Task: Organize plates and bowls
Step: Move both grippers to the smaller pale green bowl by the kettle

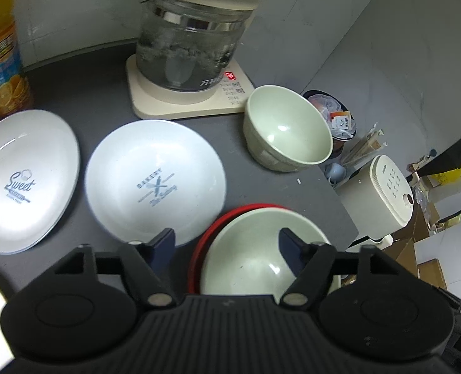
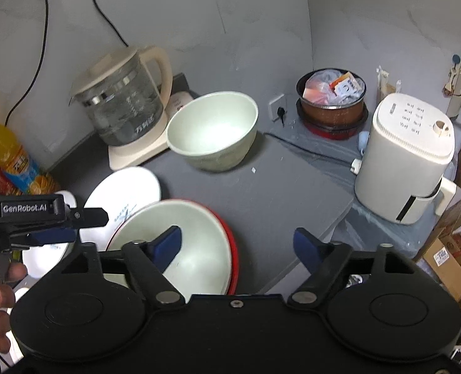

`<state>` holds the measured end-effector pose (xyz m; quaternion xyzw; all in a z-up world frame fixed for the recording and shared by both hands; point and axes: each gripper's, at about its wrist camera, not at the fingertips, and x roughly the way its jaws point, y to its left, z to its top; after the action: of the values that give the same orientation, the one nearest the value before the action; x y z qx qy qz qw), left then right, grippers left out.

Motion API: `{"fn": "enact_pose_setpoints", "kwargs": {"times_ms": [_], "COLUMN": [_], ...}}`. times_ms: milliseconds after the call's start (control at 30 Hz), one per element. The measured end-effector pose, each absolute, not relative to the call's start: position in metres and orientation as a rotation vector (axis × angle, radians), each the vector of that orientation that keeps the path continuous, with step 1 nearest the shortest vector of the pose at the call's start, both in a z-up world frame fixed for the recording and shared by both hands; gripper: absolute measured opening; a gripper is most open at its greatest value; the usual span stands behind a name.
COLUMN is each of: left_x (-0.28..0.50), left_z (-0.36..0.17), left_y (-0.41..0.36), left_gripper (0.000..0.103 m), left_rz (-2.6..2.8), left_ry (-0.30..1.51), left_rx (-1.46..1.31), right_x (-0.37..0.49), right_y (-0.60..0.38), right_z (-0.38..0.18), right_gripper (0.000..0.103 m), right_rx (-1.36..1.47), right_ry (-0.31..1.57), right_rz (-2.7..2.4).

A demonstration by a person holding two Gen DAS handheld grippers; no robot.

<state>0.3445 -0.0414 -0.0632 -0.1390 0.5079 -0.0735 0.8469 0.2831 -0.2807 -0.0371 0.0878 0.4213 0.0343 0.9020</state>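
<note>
The left white plate (image 1: 28, 180) carried the script word "Sweet". The adjacent white plate (image 1: 155, 184) carried "BAKERY" above crossed utensils; its lower script line was illegible. The left gripper (image 2: 56, 237) body was marked "GenRobot.AI". The kettle base (image 1: 187, 99) showed an unreadable red display.

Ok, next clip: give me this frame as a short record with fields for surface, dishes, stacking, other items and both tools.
surface: grey counter
plates: Sweet plate and Bakery plate, side by side, apart
bowls: far green bowl alone beside the kettle; near green bowl sits in the red bowl
other items: juice bottle, white appliance
left tool: open, empty, above the near green bowl
right tool: open, empty
</note>
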Motion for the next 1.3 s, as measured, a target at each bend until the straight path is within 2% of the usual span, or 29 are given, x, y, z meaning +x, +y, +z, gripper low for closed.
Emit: {"fn": "enact_pose_setpoints", "kwargs": {"times_ms": [67,167,867,1133,1300], "left_x": [0.348,0.353,0.417,0.442,0.457], "left_z": [-0.062,-0.059,-0.061,-0.076,-0.09], "left_y": [-0.046,-0.052,-0.091,-0.109,-0.115], "left_gripper": [0.076,0.078,0.078,0.078,0.075], "left_rz": [-0.145,-0.139,0.0,0.034,0.067], "left_ry": [1.076,1.056,1.021,1.038,1.061], "left_rx": [-0.289,-0.305,-0.36,-0.369,-0.392], "right_x": [0.291,0.301,0.387,0.429,0.456], "right_y": [-0.286,-0.292,-0.331,-0.338,-0.338], "right_z": [-0.036,-0.034,-0.046,-0.063,-0.075], "right_gripper": [0.082,0.089,0.084,0.077,0.068], "right_rx": [0.183,0.19,0.18,0.193,0.199], "right_ry": [0.88,0.86,0.889,0.947,0.986], "right_rz": [0.065,0.096,0.215,0.276,0.312]}}
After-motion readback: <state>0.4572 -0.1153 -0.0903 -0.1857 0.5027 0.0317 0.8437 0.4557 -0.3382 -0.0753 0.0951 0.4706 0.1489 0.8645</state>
